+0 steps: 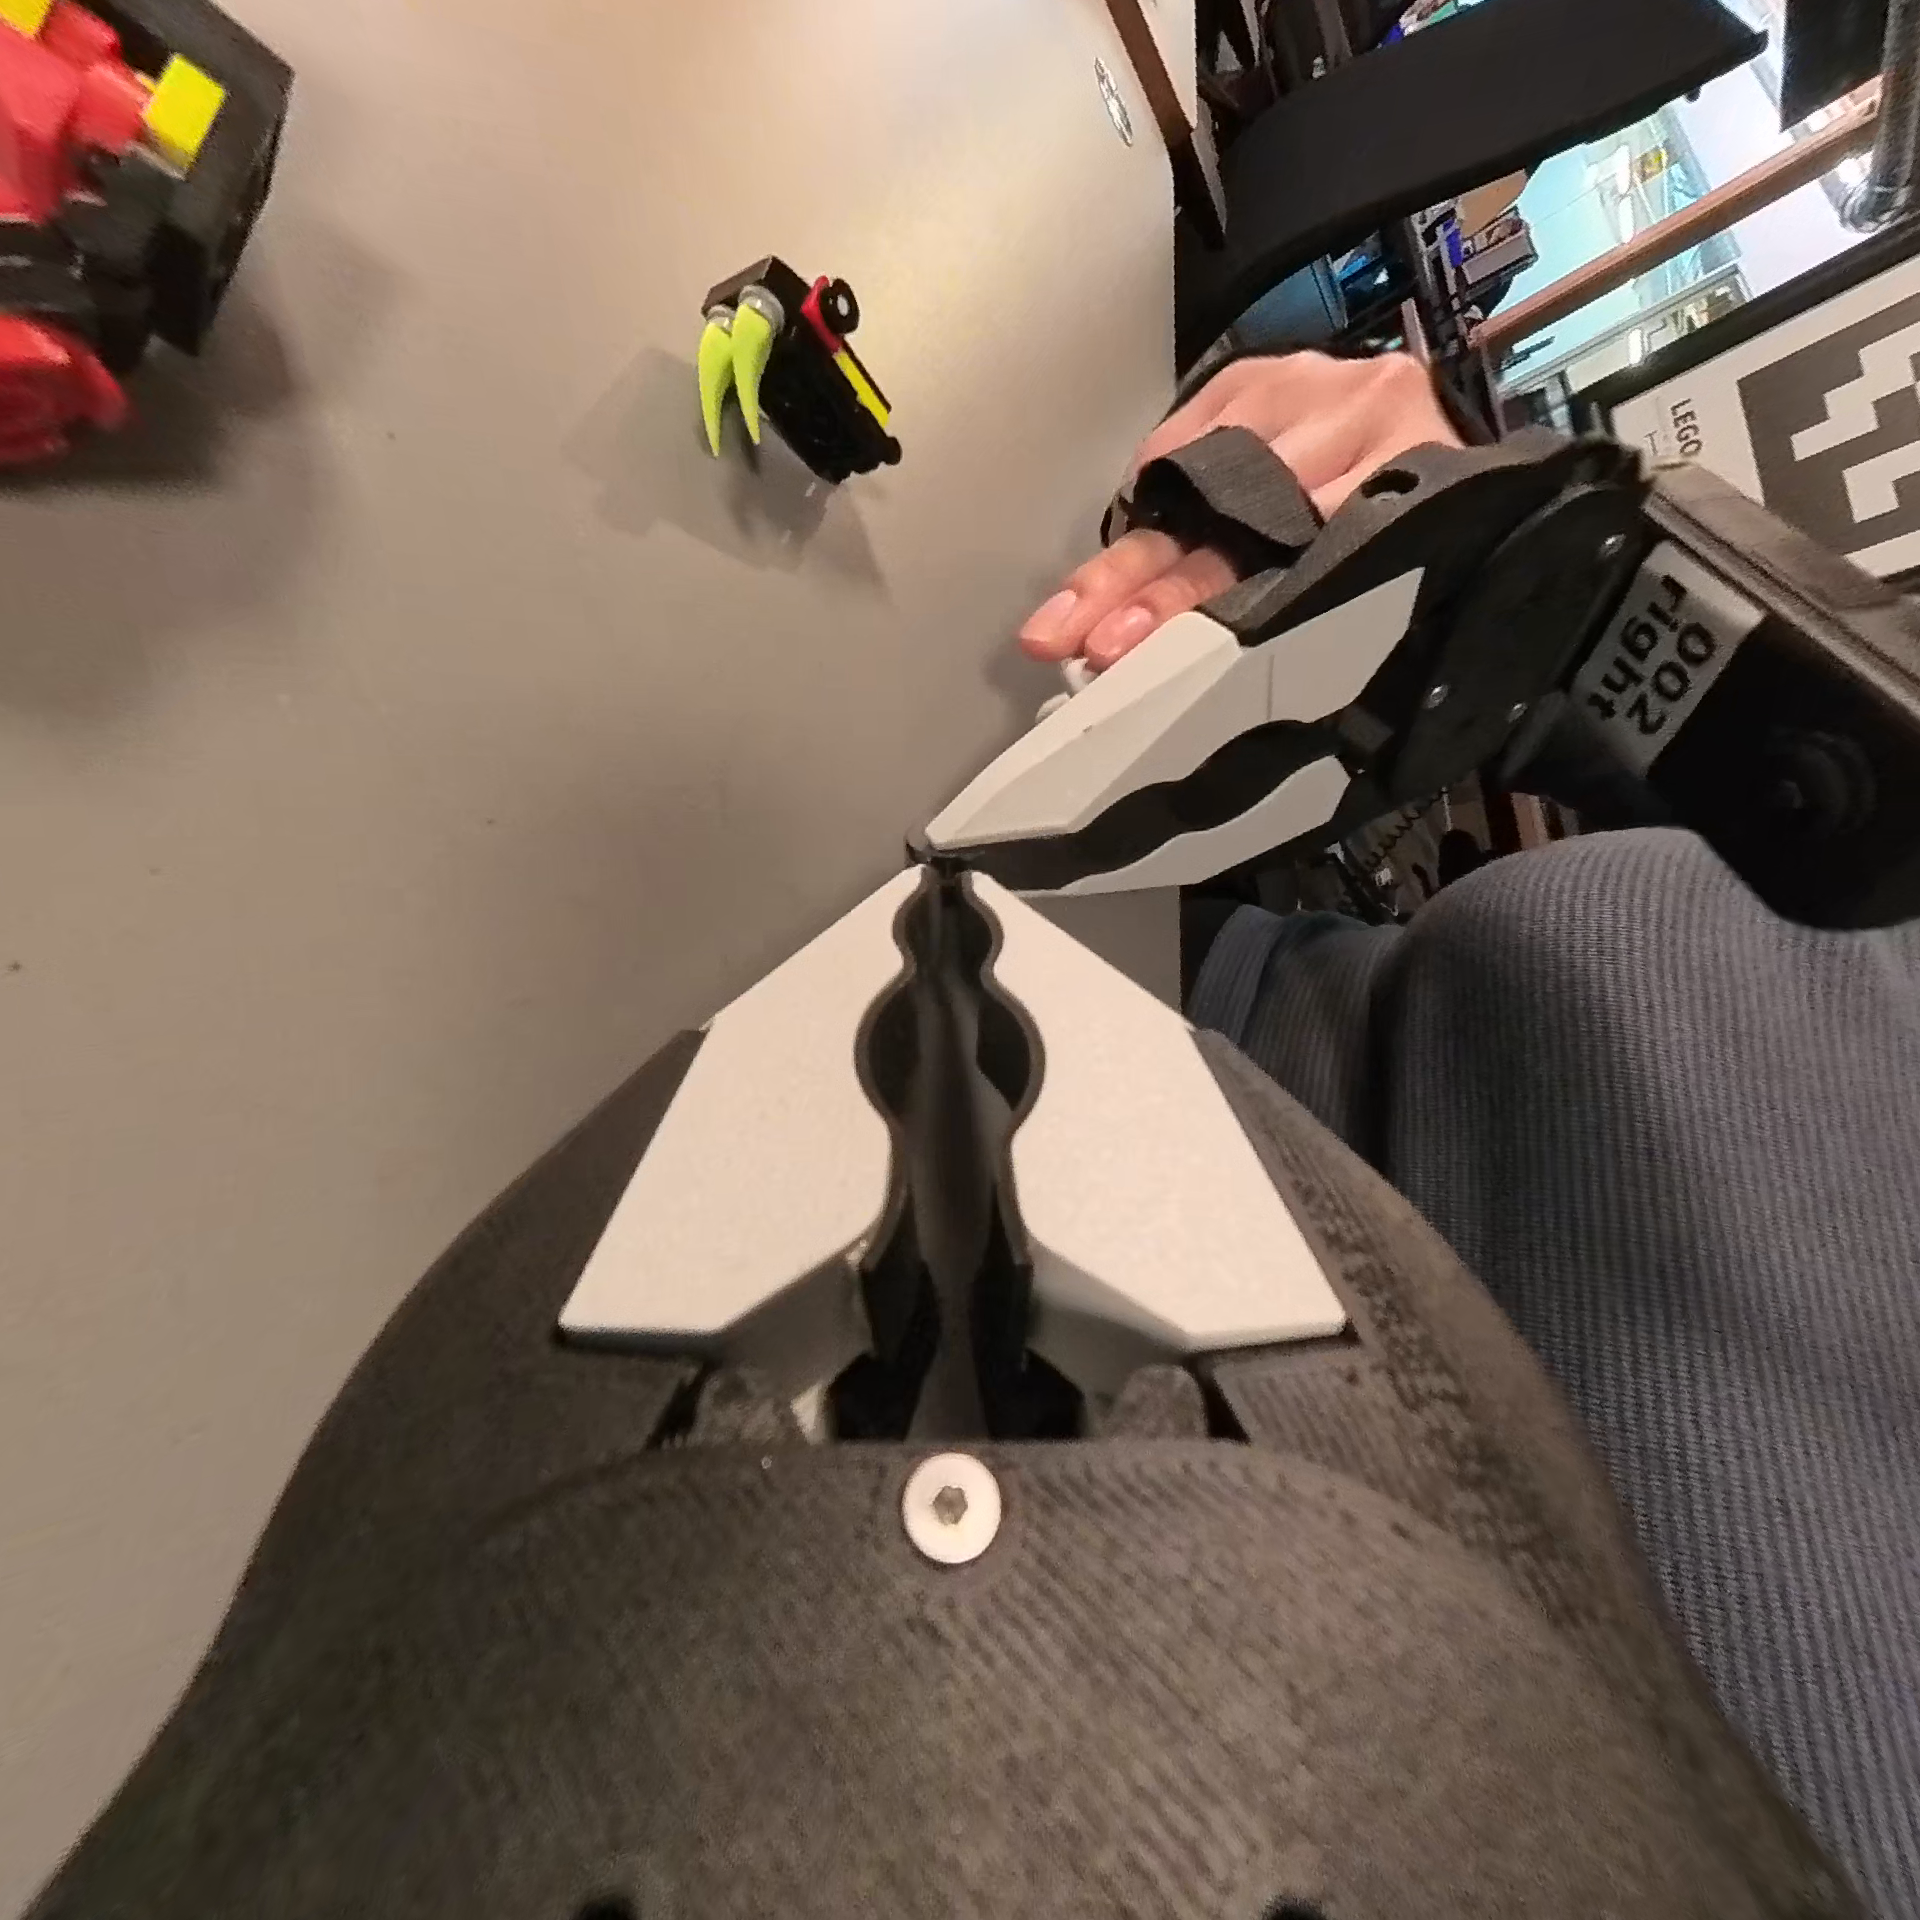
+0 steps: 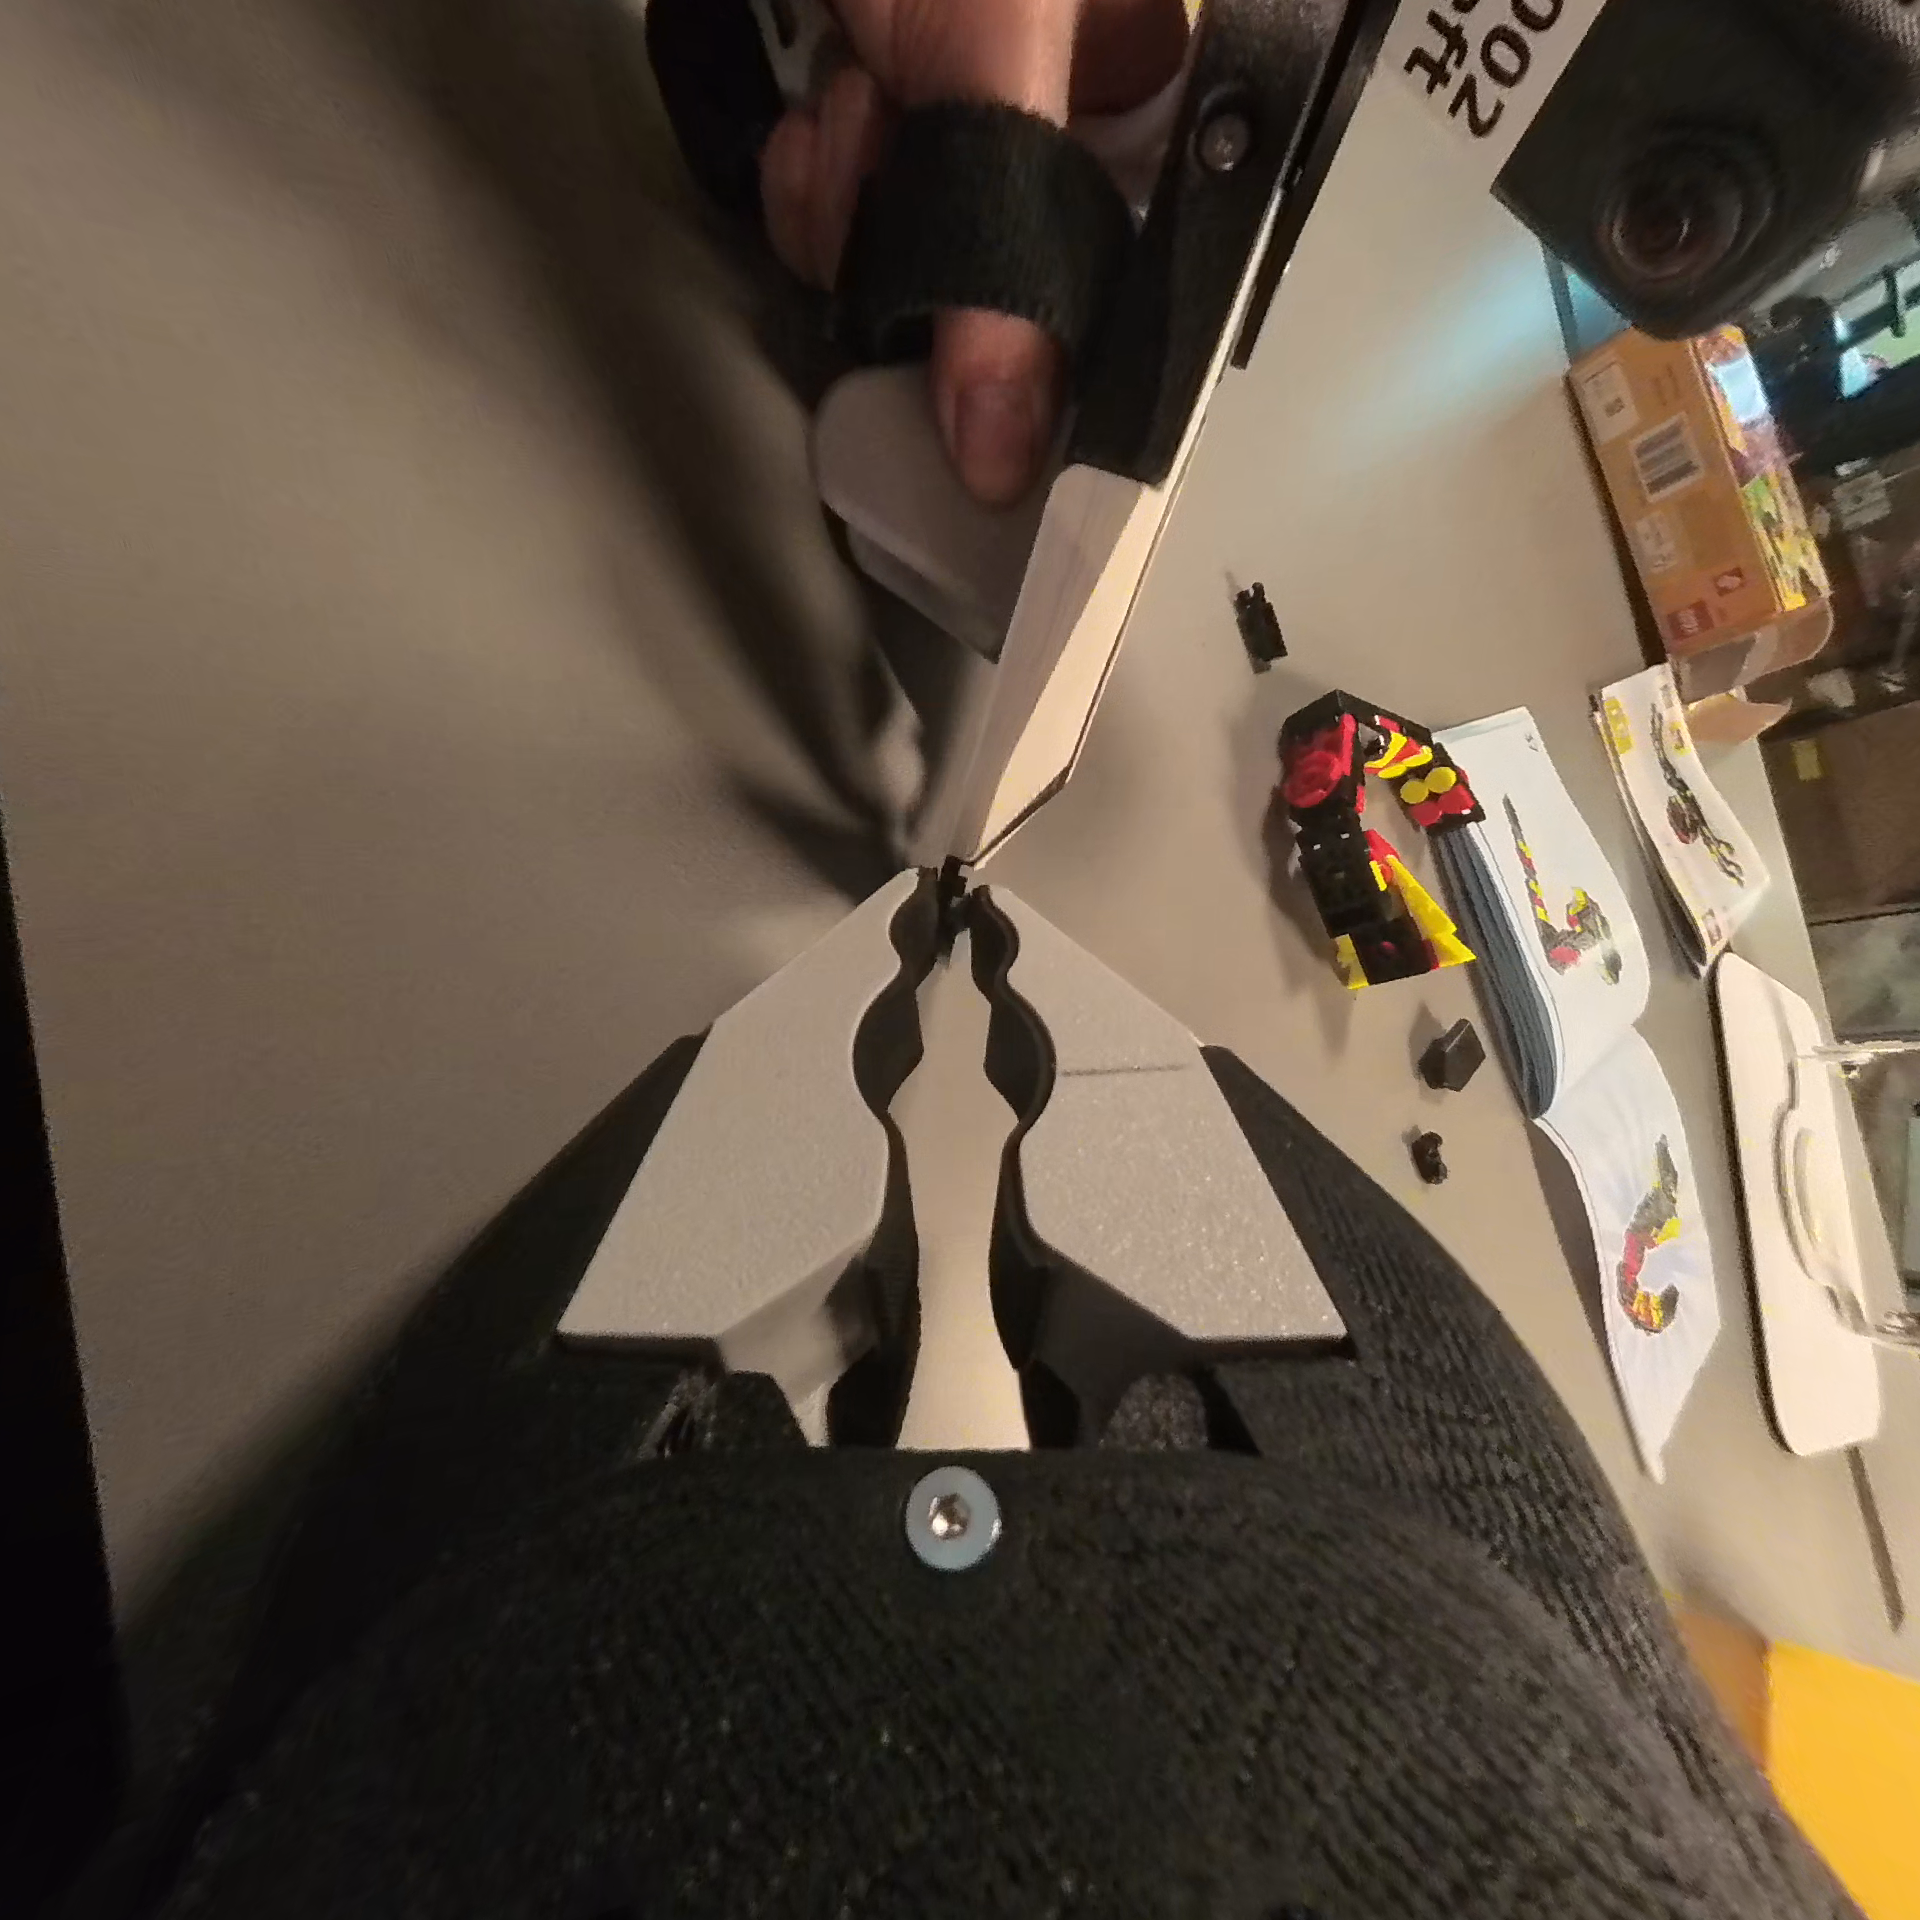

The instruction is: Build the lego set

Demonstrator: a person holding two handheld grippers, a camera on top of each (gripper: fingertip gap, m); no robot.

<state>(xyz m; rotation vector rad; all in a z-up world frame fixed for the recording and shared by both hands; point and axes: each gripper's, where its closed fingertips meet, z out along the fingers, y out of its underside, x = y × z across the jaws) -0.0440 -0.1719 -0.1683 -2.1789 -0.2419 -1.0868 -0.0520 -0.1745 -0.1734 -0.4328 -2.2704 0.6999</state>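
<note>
At the far left of the left wrist view, a red, black and yellow sub-assembly (image 1: 94, 229) sits at the worktop (image 1: 468, 727) edge, blurred and only partly in frame. To its right lies a smaller black module with two lime-green claws (image 1: 795, 369), complete in itself but not joined to anything. At centre, the left gripper (image 1: 940, 878) and the right gripper (image 1: 935, 850) meet tip to tip above the worktop; both sets of jaws are pressed nearly together, each pinching a tiny black piece (image 2: 951, 899), so the step in hand appears to be joining or passing over one small element, too small to identify. In the right wrist view, the right gripper (image 2: 948, 914) meets the left gripper (image 2: 961, 847) in the same way. Further right lie a loose black piece (image 2: 1259, 623), a curved red, black and yellow assembly (image 2: 1361, 842), two more small black pieces (image 2: 1449, 1055) (image 2: 1429, 1153), an open instruction booklet (image 2: 1579, 1039), and the product box (image 2: 1704, 488). Judged from these separate sections and loose parts, the build is partway done: final joining remains. Printed labels appear on both gripper bodies, a coded marker card and the box; their wording is not reproduced here.
</note>
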